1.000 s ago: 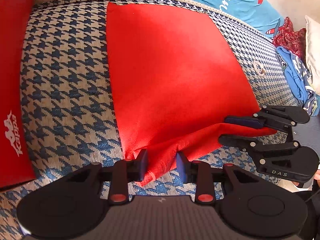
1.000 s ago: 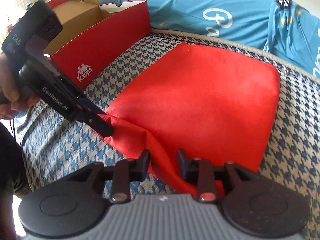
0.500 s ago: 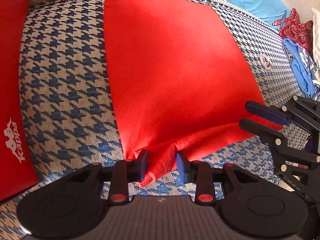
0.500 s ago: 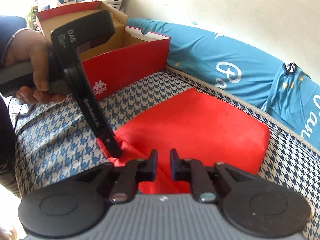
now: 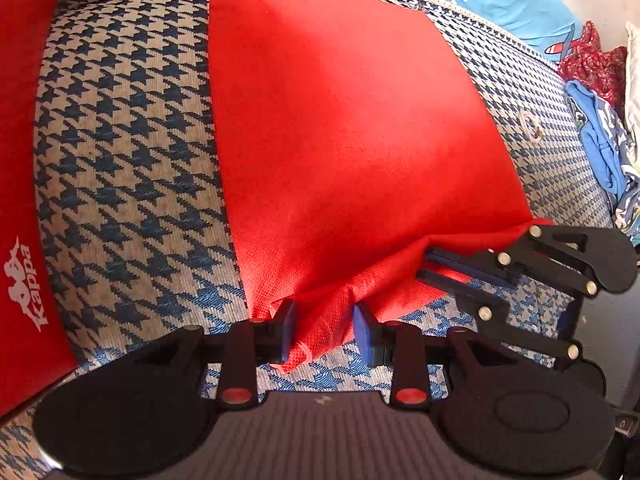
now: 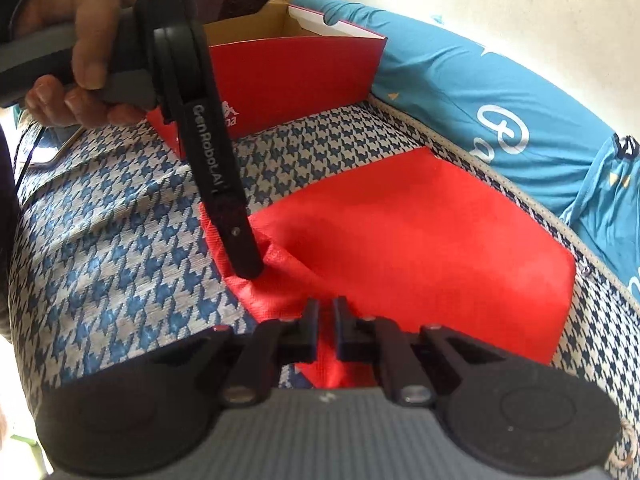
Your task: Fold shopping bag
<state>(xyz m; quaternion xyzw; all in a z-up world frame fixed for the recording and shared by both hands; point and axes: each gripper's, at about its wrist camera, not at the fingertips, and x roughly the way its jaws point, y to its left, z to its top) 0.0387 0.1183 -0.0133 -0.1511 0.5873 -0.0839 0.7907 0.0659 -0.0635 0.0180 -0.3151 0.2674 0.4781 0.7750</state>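
A red shopping bag lies flat on a blue-and-white houndstooth surface; its near edge is bunched and raised. My left gripper is at the near left corner with a crumpled fold of the bag pinched between its pads. In the right wrist view the left gripper points steeply down into the fabric, held by a hand. My right gripper is shut on the bag's near edge, with red cloth in the narrow slit between its fingers. From the left wrist, the right gripper bites the edge just right of the fold.
An open red Kappa shoebox stands at the left side of the surface, also seen as a red wall. Blue printed bedding runs along the far edge. Loose clothes and a small white loop lie to the right.
The right gripper's jaws have closed on the bag's near edge, and it has rolled and shifted closer to the left gripper. The left gripper has kept its place and grip.
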